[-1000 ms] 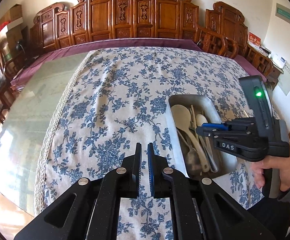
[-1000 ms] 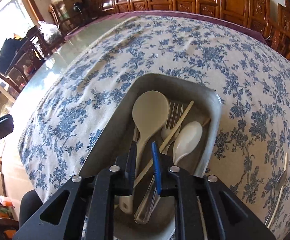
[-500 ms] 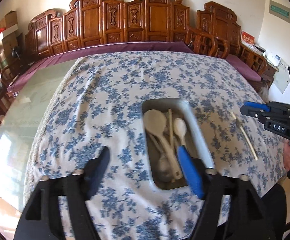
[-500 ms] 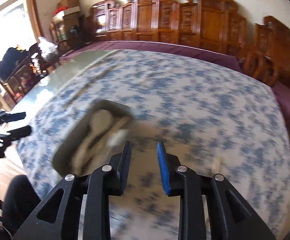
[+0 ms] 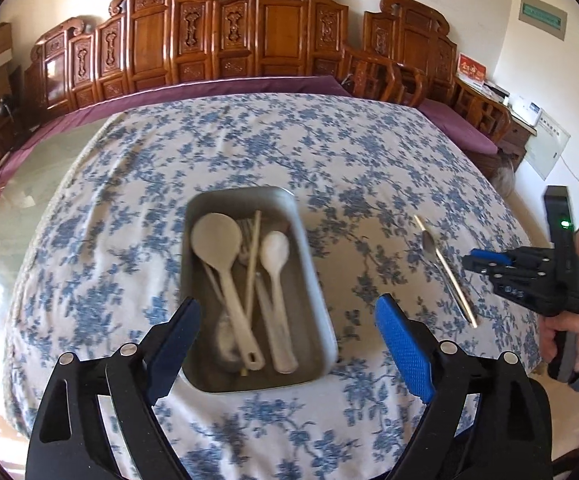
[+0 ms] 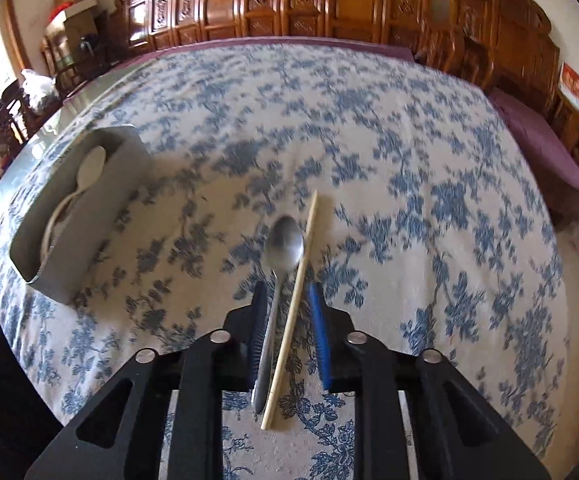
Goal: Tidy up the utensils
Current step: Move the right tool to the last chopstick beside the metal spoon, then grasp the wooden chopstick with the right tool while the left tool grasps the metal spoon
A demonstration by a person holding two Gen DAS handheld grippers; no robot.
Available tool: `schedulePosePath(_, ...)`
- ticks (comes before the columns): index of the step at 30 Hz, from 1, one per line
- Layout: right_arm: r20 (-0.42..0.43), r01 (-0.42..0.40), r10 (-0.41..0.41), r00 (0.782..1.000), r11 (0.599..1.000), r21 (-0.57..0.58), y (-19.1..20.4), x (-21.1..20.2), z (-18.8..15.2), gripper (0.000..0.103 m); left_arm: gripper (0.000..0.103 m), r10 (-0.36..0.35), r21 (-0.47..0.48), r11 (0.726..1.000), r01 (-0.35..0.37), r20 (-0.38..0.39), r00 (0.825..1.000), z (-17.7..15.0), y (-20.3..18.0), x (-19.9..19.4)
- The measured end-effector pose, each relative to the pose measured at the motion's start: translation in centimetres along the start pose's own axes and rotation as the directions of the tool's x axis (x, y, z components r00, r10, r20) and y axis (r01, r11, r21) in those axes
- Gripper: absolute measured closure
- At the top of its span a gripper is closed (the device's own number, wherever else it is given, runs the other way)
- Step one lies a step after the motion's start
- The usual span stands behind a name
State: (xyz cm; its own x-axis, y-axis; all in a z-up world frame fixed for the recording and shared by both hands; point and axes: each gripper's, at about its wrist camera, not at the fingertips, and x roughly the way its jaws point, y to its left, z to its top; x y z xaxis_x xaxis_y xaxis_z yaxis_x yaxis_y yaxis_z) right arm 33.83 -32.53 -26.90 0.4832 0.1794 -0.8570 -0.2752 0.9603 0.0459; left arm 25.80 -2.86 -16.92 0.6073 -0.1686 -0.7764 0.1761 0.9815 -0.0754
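A grey metal tray (image 5: 313,272) sits on the floral tablecloth and holds a large pale spoon (image 5: 219,248), a white spoon (image 5: 275,256), a chopstick and a fork. My left gripper (image 5: 285,320) is wide open above the tray's near end, with nothing in it. A metal spoon (image 6: 285,244) and a wooden chopstick (image 6: 297,292) lie side by side on the cloth right of the tray (image 6: 85,216). My right gripper (image 6: 287,312) is open, its jaws on either side of their handles. It also shows in the left wrist view (image 5: 485,260), by the spoon (image 5: 429,246).
The round table (image 5: 25,176) has a bare glass part at the left beyond the cloth. Carved wooden chairs (image 5: 273,28) line the far wall. A purple cloth (image 6: 537,136) hangs at the far right edge.
My left gripper opened wide and came over the tray. My right gripper left the tray, swung right and now straddles the spoon and chopstick on the cloth.
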Motion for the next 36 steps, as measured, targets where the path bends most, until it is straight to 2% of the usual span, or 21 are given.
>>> schedulePosePath(3,-0.015,0.010,-0.010,1.000,1.000,0.014,-0.3,1.0,-0.2,0.088,0.018,-0.001,0.010,1.000,0.001,-0.005,1.000,-0.3,-0.7,0.2)
schedulePosePath(9,-0.040,-0.005,0.006,0.999,0.999,0.038,-0.8,2.6,-0.1,0.088,0.018,0.004,0.016,1.000,-0.004,-0.016,1.000,-0.7,-1.3,0.3)
schedulePosePath(12,-0.054,0.007,-0.006,0.999,1.000,0.014,-0.6,3.2,-0.1,0.089,0.018,0.005,0.019,1.000,-0.005,-0.023,1.000,-0.8,-1.8,0.5)
schedulePosePath(16,-0.057,0.037,-0.039,0.998,0.999,-0.021,-0.7,3.1,-0.3,0.096,0.018,0.003,0.035,0.999,-0.002,-0.028,1.000,-0.7,-2.6,0.7)
schedulePosePath(20,-0.066,0.051,-0.053,0.996,0.998,-0.030,-2.3,2.5,-1.1,0.097,0.018,-0.001,0.053,0.999,0.003,-0.042,0.999,-0.5,-3.9,1.4)
schedulePosePath(26,-0.029,0.067,-0.067,0.997,0.998,0.016,-5.9,-0.4,-3.3,0.097,0.018,-0.014,0.092,0.996,0.020,-0.058,0.998,0.3,-6.9,3.2)
schedulePosePath(36,0.018,0.060,-0.062,0.998,0.995,0.074,-8.8,-2.6,-6.1,0.097,0.018,-0.008,0.177,0.984,0.026,-0.105,0.994,1.9,-13.3,8.8)
